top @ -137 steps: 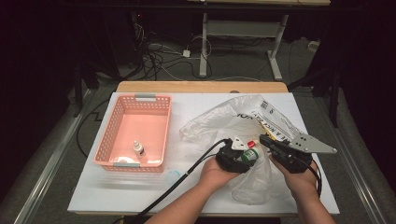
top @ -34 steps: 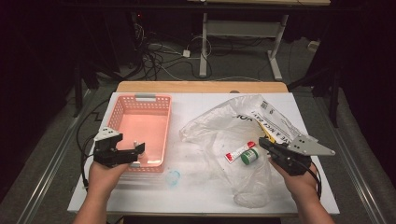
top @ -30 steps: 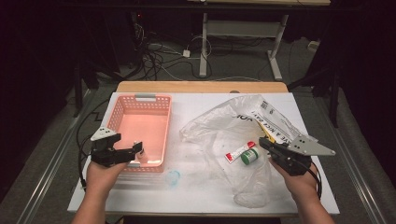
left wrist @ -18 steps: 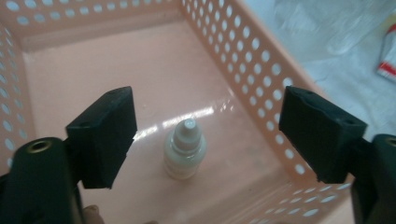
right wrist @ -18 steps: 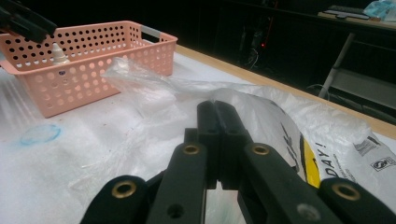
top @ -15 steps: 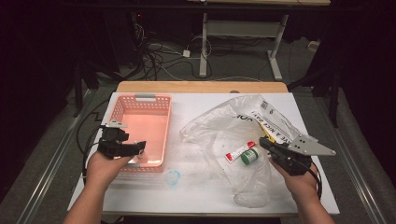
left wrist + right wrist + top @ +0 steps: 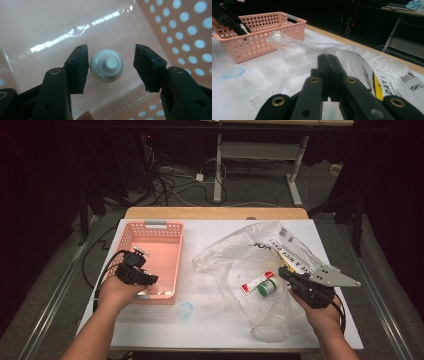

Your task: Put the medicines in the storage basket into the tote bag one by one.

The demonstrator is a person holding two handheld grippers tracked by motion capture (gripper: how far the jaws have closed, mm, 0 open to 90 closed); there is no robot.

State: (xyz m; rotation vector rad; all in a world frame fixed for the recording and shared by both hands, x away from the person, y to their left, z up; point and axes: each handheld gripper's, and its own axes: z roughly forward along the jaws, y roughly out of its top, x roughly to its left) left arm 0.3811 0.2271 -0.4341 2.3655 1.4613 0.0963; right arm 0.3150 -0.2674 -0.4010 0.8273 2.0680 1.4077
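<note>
My left gripper point(image 7: 145, 279) hangs over the near left corner of the pink perforated basket point(image 7: 150, 227), pointing down. In the left gripper view a small white bottle point(image 7: 107, 65) stands on the basket floor, cap up, between the jaws of the left gripper point(image 7: 111, 48). The jaws have just been closing, and both pads still stand clear of the bottle. My right gripper point(image 7: 282, 271) rests shut at the right edge of a clear plastic bag point(image 7: 240, 255). I cannot tell whether it pinches any film. A red-and-white tube point(image 7: 256, 282) and a green-capped jar point(image 7: 267, 287) lie inside the bag.
A small bluish disc point(image 7: 185, 309) lies on the white table cover point(image 7: 210, 330) in front of the basket. The bag's printed end point(image 7: 295, 252) spreads toward the back right. In the right gripper view, the basket point(image 7: 257, 37) stands at the far left.
My left hand has moved from the basket's left side to above its near corner, and its jaws have narrowed around the bottle. The right hand has stayed still.
</note>
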